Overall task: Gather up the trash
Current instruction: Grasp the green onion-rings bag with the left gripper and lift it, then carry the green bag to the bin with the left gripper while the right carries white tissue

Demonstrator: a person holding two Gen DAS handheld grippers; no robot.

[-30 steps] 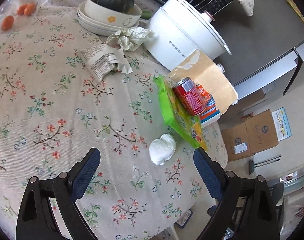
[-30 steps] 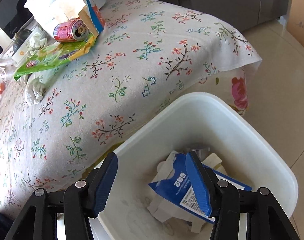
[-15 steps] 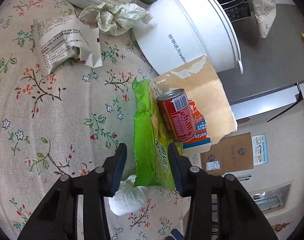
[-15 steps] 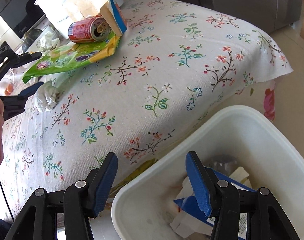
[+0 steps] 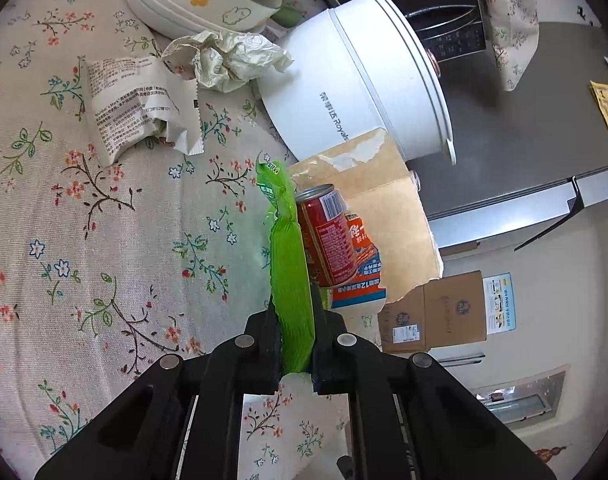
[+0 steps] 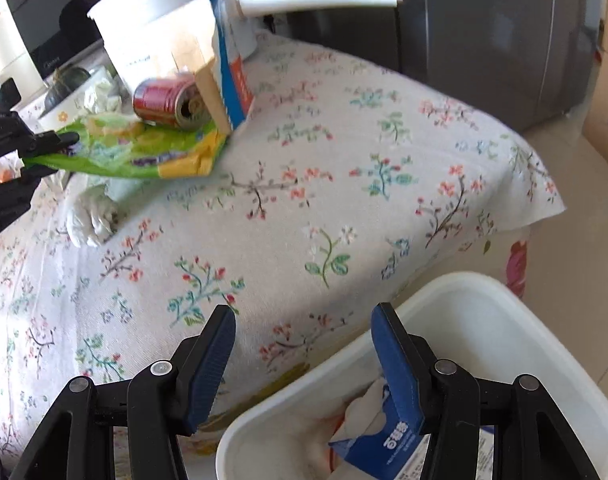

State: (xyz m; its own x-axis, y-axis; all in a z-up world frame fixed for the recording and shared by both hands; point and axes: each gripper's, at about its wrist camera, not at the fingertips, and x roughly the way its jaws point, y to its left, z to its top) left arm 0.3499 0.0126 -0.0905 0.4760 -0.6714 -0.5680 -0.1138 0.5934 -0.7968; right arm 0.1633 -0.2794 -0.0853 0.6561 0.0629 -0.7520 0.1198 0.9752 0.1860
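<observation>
The left gripper (image 5: 294, 336) is pinching the near edge of a green snack bag (image 5: 290, 264); its fingers (image 5: 268, 332) have just been closing and are now pressing on the bag from both sides. The bag is lying on the table (image 5: 104, 240), which is covered with a flowered cloth, and a red can (image 5: 327, 236) is lying on its side touching the bag's far half, leaning against a torn cardboard box (image 5: 383, 216). A white pot (image 5: 355, 92) is standing behind the box. A crumpled white tissue (image 6: 90, 216) is lying on the cloth just beside the bag. Farther back, a printed white wrapper (image 5: 136, 108) and a ball of crumpled paper (image 5: 228, 60) are sitting near a stack of bowls (image 5: 200, 0).

The right gripper (image 6: 304, 364) is hovering with its fingers (image 6: 214, 356) spread apart and grasping nothing, over the table edge and the rim of a white bin (image 6: 503, 320). Inside the bin, a blue carton (image 6: 379, 444) is lying among white scraps.
</observation>
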